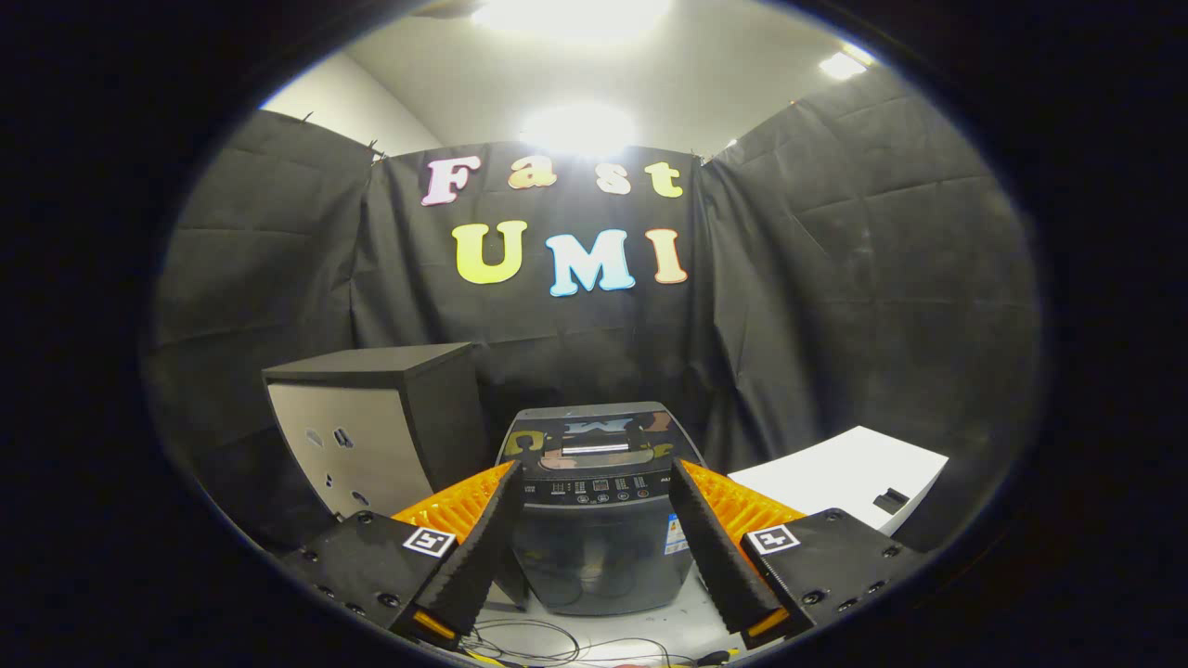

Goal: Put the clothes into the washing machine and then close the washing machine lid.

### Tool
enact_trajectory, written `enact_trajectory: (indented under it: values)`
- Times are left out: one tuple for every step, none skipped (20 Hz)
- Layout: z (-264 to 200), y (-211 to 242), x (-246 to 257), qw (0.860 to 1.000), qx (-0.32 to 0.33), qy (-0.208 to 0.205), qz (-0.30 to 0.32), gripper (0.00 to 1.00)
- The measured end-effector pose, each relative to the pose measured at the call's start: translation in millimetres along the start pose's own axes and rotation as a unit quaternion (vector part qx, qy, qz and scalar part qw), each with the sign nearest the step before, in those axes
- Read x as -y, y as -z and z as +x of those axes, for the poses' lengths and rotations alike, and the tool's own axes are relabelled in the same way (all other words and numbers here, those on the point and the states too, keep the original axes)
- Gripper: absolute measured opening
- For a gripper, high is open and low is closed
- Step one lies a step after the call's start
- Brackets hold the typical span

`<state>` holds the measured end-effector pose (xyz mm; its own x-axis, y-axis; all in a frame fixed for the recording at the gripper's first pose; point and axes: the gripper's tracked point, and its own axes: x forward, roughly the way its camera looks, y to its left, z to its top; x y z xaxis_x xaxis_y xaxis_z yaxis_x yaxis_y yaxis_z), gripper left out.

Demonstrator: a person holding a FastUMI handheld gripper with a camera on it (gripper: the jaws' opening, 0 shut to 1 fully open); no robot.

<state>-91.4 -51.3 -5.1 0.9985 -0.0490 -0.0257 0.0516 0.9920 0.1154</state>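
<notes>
A small dark grey top-loading washing machine (599,520) stands on the floor ahead of me, seen between my two fingers. Its glossy lid (594,434) lies flat and shut, with the control panel (599,487) along its near edge. My gripper (594,478) is open, fingers spread wide on either side of the machine and nothing between them. I see no clothes.
A dark cabinet with a pale front (371,436) stands to the left of the machine. A white box-like surface (845,482) sits to its right. Loose cables (557,640) lie on the floor just below my fingers. Black cloth walls close the booth.
</notes>
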Motion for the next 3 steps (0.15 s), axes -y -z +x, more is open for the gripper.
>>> enact_trajectory:
  values:
    - [-3,2,-3,1.000,-0.003,-0.005,0.004,0.98]
    - [-6,11,-4,1.000,-0.013,-0.009,0.004,0.98]
    - [-9,15,-9,1.000,-0.020,-0.018,0.004,0.98]
